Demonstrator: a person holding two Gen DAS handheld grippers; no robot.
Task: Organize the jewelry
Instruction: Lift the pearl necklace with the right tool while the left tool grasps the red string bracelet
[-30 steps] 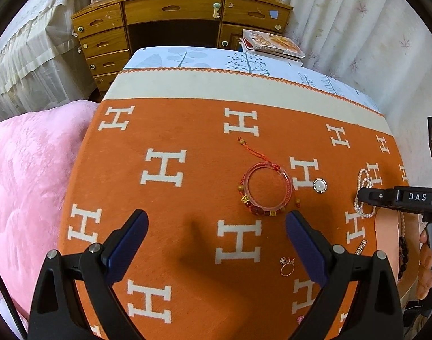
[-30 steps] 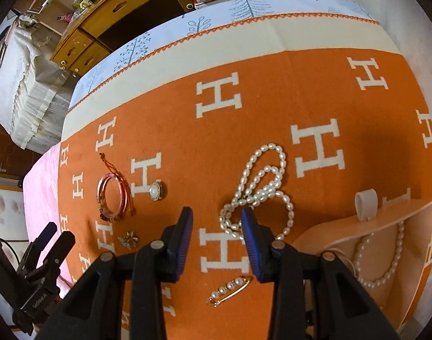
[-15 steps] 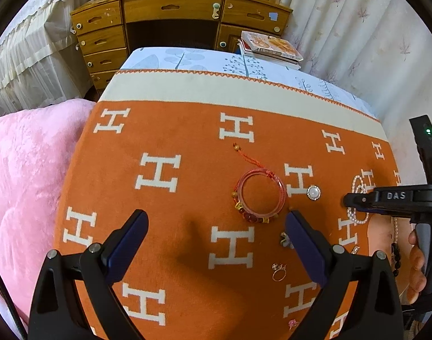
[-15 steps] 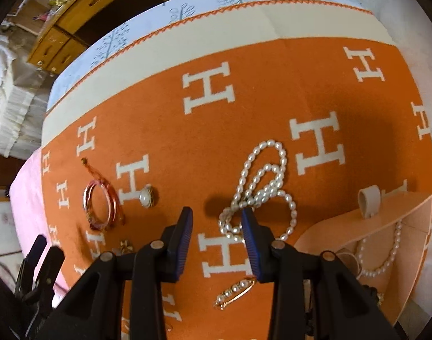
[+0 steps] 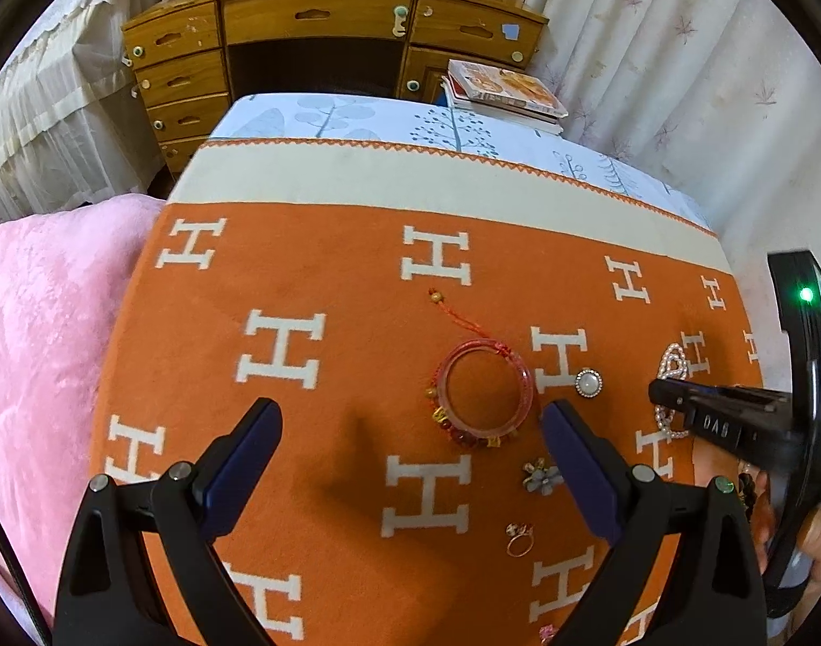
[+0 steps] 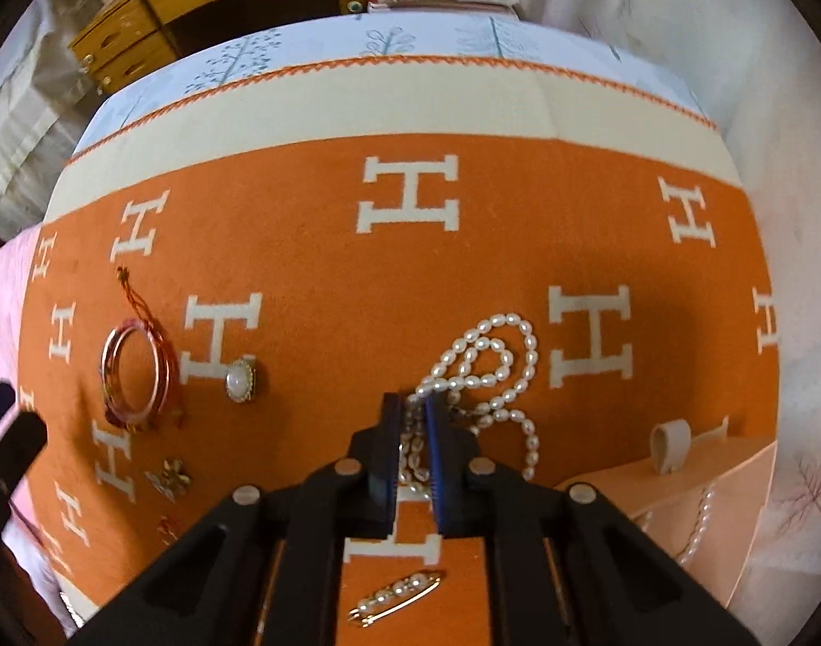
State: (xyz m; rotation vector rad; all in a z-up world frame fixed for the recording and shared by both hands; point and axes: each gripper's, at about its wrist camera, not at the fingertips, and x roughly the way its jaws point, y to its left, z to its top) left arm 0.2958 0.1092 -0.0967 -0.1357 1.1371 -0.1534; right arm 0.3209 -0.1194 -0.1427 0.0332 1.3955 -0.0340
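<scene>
A white pearl necklace (image 6: 491,360) lies looped on the orange H-patterned blanket (image 6: 410,269). My right gripper (image 6: 413,420) points down at it and is shut on the near strands; its black tip (image 5: 663,398) also shows in the left wrist view over the necklace (image 5: 674,363). My left gripper (image 5: 410,412) hangs open above the blanket, holding nothing. A red bangle with a cord (image 5: 524,382) lies just beyond its right finger. A round pearl brooch (image 5: 588,382), a flower brooch (image 5: 539,476), a ring (image 5: 519,538) and a pearl pin (image 6: 397,595) lie loose.
A peach jewelry box (image 6: 733,474) stands open at the near right with a pearl string (image 6: 701,517) inside. A pink quilt (image 5: 34,350) borders the blanket on the left. Beyond the bed stand a wooden desk (image 5: 324,16) and stacked books (image 5: 507,91). A hand (image 5: 819,527) holds the right gripper.
The right gripper's jaws have closed from a wide gap onto the necklace strands, and it shifted slightly over them. The left gripper has stayed open and nearly still.
</scene>
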